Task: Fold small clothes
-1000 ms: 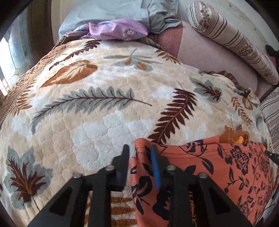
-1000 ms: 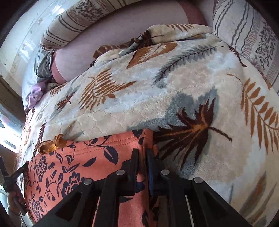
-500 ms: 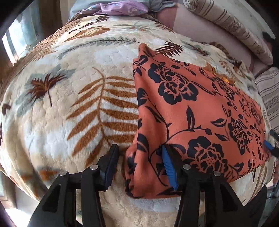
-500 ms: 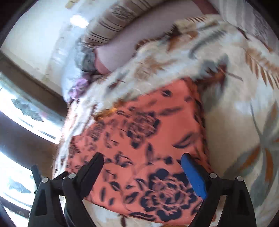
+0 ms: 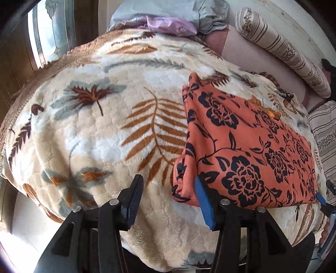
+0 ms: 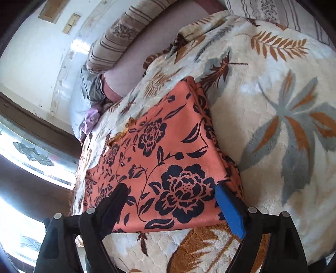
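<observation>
An orange garment with dark blue flowers (image 5: pixel 241 151) lies folded flat on the leaf-patterned blanket (image 5: pixel 105 130). It also shows in the right wrist view (image 6: pixel 159 163). My left gripper (image 5: pixel 168 197) is open and empty, just off the garment's near left corner. My right gripper (image 6: pixel 172 201) is open and empty, its jaws wide apart over the garment's near edge. The tip of the right gripper (image 5: pixel 324 201) shows at the garment's near right corner in the left wrist view.
Striped bolster pillows (image 5: pixel 281 52) and a pink sheet (image 5: pixel 252 52) lie at the far side. A purple garment (image 5: pixel 168 25) and grey cloth (image 5: pixel 189 10) sit at the far end of the bed. A window (image 5: pixel 50 37) is at the left. The blanket's near edge (image 5: pixel 159 258) drops off.
Both grippers were shut on the garment's far edge, carried it over toward me, then opened and let go. The garment now lies folded, and both grippers have drawn back to its near edge.
</observation>
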A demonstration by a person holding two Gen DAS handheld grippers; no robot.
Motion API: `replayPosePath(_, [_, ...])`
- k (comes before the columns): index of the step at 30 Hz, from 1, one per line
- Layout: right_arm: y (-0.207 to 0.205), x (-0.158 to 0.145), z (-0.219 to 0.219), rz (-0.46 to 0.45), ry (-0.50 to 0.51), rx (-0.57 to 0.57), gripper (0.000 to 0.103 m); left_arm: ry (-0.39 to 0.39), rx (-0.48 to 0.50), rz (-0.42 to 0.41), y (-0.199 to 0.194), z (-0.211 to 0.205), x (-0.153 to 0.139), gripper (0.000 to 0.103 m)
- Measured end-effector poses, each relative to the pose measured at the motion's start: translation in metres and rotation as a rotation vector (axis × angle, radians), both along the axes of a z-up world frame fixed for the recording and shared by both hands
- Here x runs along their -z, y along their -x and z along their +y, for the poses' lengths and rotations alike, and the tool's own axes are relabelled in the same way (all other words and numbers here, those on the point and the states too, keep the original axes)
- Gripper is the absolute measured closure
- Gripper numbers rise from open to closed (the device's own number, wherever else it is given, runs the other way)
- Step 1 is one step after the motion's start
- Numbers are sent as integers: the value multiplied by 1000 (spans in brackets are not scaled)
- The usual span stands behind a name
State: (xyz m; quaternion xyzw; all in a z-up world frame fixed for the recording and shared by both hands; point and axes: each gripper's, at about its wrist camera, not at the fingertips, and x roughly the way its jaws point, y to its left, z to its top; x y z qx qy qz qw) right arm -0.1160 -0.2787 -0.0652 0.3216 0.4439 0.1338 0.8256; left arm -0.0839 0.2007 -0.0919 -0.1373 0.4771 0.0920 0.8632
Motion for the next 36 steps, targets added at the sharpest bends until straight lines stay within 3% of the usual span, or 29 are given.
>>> replayPosePath(3, [22, -3, -7, -14, -109, 41, 16, -33, 14, -52, 4, -5, -16, 50])
replayPosePath(7, [46, 26, -5, 80, -222, 90, 16, -28, 41, -106, -4, -22, -27, 42])
replayPosePath(9, [47, 44, -6, 128, -264, 132, 16, -22, 64, -110, -15, -37, -28, 42])
replayPosePath(14, [28, 50, -14, 110, -346, 244, 14, -4, 109, -164, -33, -75, -26, 41])
replayPosePath(16, [23, 52, -16, 121, -367, 291, 14, -32, 116, -125, -46, -86, -7, 37])
replayPosePath(18, [18, 51, -17, 123, -367, 318, 14, -81, 129, 45, -63, -94, 32, 36])
replayPosePath(20, [14, 50, -17, 128, -362, 341, 14, -149, 134, -14, -58, -103, 28, 35])
replayPosePath(21, [11, 48, -16, 127, -363, 345, 15, -149, 141, -6, -58, -106, 22, 35])
replayPosePath(23, [7, 45, -16, 110, -360, 345, 15, -87, 143, -34, -53, -106, 9, 35])
replayPosePath(29, [5, 38, -7, 83, -284, 323, 15, -41, 155, -129, -57, -123, -25, 35])
replayPosePath(36, [-4, 39, -3, 92, -272, 313, 15, -55, 283, -149, -95, -181, -24, 35])
